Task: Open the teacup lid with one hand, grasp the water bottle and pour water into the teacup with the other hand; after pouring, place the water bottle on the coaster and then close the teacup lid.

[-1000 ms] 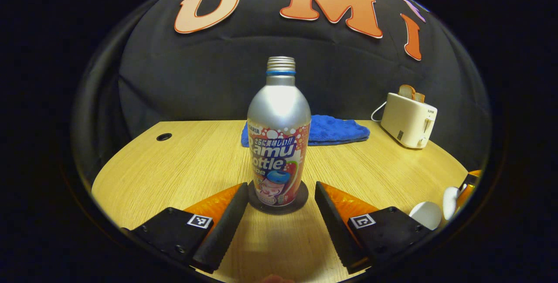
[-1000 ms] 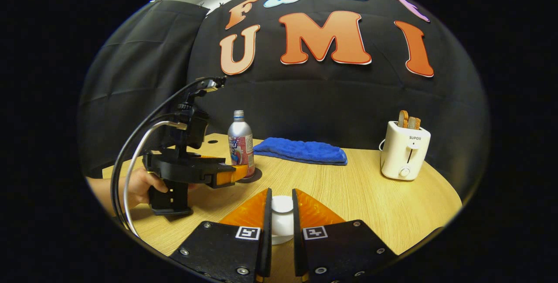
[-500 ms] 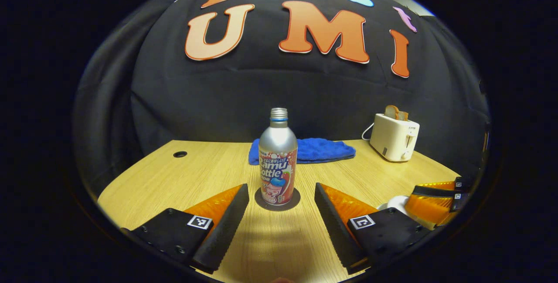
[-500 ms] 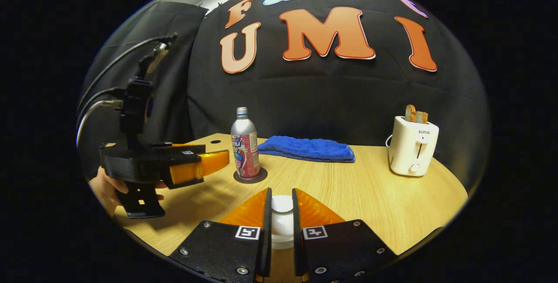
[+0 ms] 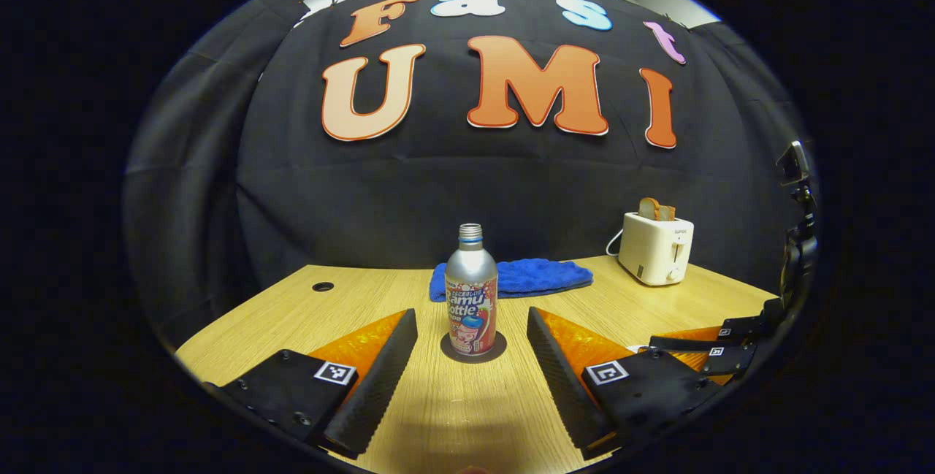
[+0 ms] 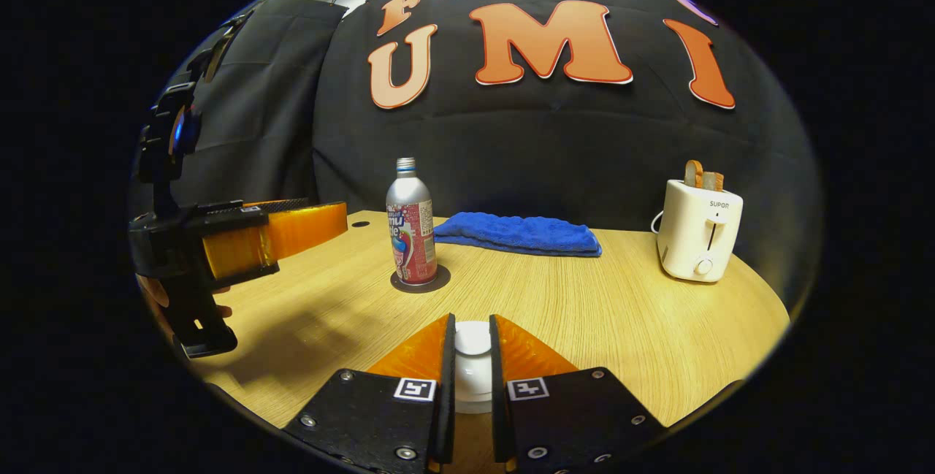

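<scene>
The wooden table (image 6: pixel 584 313) takes up the lower half of both views, with a small round hole (image 5: pixel 322 286) in it out at about 10 o'clock from the bottle in the left gripper view.

Blue folded towel (image 6: pixel 520 234) lies flat at the back, just behind and to the 2 o'clock side of the bottle. White toaster (image 6: pixel 697 229) stands at 3 o'clock, well apart from everything else, and it's got two slices of toast (image 6: pixel 703 176) sticking up out of its slots.

The water bottle (image 5: pixel 471 290) is upright on the dark round coaster (image 5: pixel 473 352), dead centre ahead in the left gripper view. Silver top half, printed label below, no cap on the threaded neck. Can't tell how much is inside, it's opaque metal.

Left gripper (image 5: pixel 471 320) is spread wide open with nothing in it; the bottle sits beyond the tips, apart from both. In the right gripper view you can see it off at 9 o'clock with a hand (image 6: pixel 157 295) under it.

Right gripper (image 6: pixel 472 335) at 6 o'clock is pinched down on the white teacup lid (image 6: pixel 472 337), a finger pressed on each side of the knob. The teacup (image 6: pixel 472 399) itself is mostly hidden under it, so no idea what's in it.
</scene>
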### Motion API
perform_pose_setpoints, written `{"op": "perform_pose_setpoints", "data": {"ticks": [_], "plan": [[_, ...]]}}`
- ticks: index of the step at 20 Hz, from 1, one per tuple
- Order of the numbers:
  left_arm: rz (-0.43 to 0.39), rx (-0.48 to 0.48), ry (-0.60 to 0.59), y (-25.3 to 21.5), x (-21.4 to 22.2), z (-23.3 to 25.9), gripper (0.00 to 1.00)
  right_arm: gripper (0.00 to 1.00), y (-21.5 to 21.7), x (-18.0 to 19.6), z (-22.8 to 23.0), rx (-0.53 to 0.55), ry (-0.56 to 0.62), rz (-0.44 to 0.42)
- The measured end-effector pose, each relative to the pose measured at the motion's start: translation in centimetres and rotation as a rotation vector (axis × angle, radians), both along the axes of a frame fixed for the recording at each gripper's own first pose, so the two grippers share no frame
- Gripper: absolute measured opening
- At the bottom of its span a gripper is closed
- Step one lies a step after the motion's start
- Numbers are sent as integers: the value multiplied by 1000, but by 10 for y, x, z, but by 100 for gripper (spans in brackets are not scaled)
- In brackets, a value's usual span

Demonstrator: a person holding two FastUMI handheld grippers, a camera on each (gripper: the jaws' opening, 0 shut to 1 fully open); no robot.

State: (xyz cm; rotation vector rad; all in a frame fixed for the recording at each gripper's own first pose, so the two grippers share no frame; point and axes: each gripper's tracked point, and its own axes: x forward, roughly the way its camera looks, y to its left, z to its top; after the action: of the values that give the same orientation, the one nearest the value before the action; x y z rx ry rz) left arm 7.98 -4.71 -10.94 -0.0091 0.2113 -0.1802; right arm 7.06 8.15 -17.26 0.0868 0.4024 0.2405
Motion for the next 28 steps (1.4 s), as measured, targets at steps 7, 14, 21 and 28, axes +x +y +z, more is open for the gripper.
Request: {"op": "perform_pose_setpoints", "data": {"ticks": [7, 14, 21, 28], "plan": [[15, -19, -11, 3, -9, 1, 99, 27, -4, 0, -1, -13, -5, -11], [53, -27, -117, 12, -25, 36, 98, 51, -15, -5, 39, -12, -92, -58], [89, -26, -230, 18, -50, 78, 98, 72, -35, -20, 113, -4, -268, -112], [124, -25, -308, 28, -78, 105, 96, 81, -55, -44, 162, -38, -405, -150]]}}
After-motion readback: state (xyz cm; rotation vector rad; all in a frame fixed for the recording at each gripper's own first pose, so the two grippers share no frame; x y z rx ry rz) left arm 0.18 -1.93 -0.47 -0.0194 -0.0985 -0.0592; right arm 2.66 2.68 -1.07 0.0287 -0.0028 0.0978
